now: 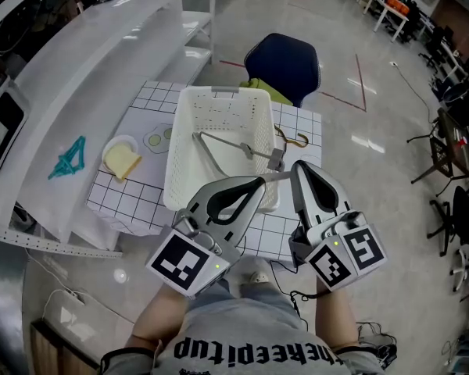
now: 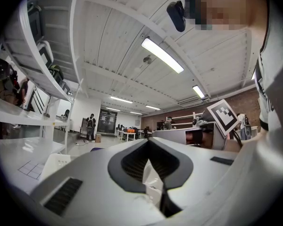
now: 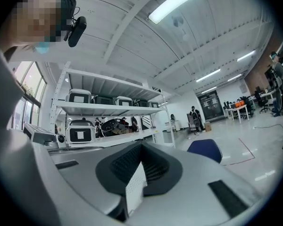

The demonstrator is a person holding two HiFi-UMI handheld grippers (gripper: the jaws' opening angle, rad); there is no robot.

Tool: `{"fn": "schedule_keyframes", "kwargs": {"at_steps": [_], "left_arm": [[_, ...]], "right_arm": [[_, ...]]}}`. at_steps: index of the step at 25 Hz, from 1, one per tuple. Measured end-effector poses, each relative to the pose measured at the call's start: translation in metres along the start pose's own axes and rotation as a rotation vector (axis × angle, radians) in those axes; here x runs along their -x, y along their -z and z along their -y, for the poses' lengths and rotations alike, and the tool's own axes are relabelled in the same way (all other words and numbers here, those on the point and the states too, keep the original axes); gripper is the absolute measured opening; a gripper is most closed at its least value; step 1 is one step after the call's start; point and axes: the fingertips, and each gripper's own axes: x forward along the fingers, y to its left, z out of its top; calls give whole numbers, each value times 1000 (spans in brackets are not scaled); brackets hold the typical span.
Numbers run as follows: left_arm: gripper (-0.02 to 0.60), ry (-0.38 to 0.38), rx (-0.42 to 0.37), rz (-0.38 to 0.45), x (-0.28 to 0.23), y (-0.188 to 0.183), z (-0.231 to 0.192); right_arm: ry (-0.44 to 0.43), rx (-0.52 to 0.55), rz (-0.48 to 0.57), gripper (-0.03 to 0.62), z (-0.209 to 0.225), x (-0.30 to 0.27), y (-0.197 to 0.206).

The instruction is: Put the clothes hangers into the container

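Note:
A white slotted basket (image 1: 219,108) stands on the gridded table. A grey hanger (image 1: 234,147) lies in it, one end resting over the right rim. The curved hook of a second hanger (image 1: 295,141) shows on the table just right of the basket. A teal hanger (image 1: 67,159) lies on the white shelf at the left. My left gripper (image 1: 259,182) (image 2: 148,141) and right gripper (image 1: 295,165) (image 3: 141,145) hang side by side near the basket's front right corner. Both are shut and hold nothing. Both gripper views look out across the room, not at the table.
A small plate with a yellow slice (image 1: 122,161) sits left of the basket. A blue chair (image 1: 283,61) stands behind the table. White shelving (image 1: 102,45) runs along the left. The table's front edge (image 1: 133,226) is close to my body.

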Motion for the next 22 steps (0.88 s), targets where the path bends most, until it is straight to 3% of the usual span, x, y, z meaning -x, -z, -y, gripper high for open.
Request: {"fn": "schedule_keyframes", "kwargs": {"at_steps": [22], "left_arm": [[20,-47,-12,-5,-7,1,31]], "right_arm": [[-121,42,-26,-5,-15,27,13]]}}
